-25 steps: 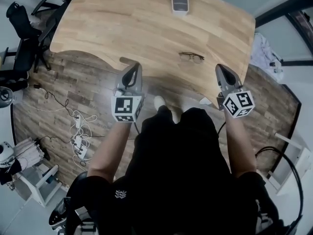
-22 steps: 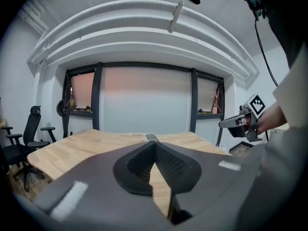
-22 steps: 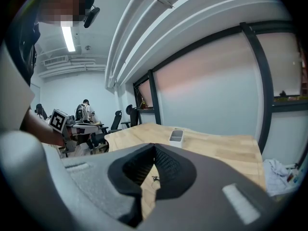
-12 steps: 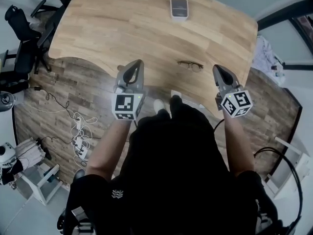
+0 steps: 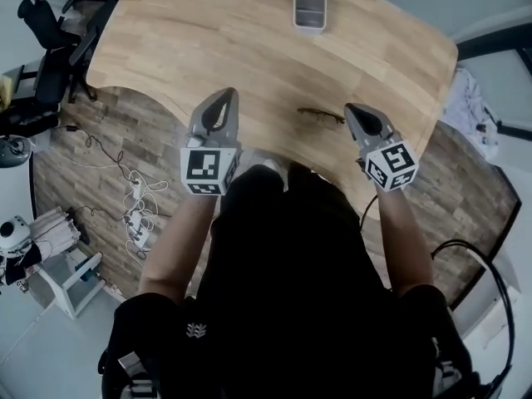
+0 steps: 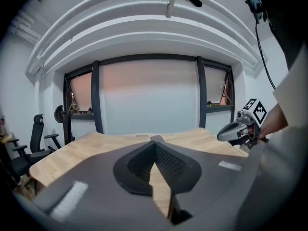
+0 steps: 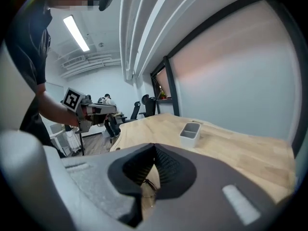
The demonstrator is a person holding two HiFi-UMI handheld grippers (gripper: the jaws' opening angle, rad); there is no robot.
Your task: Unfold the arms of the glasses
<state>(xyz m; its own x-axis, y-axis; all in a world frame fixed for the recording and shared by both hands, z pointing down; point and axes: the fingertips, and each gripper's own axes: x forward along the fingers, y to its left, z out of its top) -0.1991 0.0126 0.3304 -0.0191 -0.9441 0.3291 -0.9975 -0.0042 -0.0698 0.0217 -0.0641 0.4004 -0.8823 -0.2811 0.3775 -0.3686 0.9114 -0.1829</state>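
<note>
In the head view, the glasses [image 5: 320, 115] lie on the wooden table [image 5: 208, 40] near its front edge. They are too small here to tell how their arms are set. The right gripper [image 5: 349, 106] has its tip just beside their right end, and I cannot tell whether it touches them. The left gripper [image 5: 226, 95] hovers over the table edge, well apart from the glasses. A small grey tray [image 5: 309, 11] sits near the far edge of the table.

In the left gripper view, the left gripper [image 6: 156, 140] has its jaws closed tip to tip with nothing between them, and bare table [image 6: 96, 146] lies ahead. The right gripper [image 6: 238, 129] shows at the right.

In the right gripper view, the right gripper [image 7: 154, 147] also has its tips together and grips nothing. The glasses [image 7: 147, 186] show through the gap below the tips, lying on the table [image 7: 240, 148]. The grey tray [image 7: 190, 134] stands further off, and the left gripper [image 7: 96, 110] is at the left.
</note>
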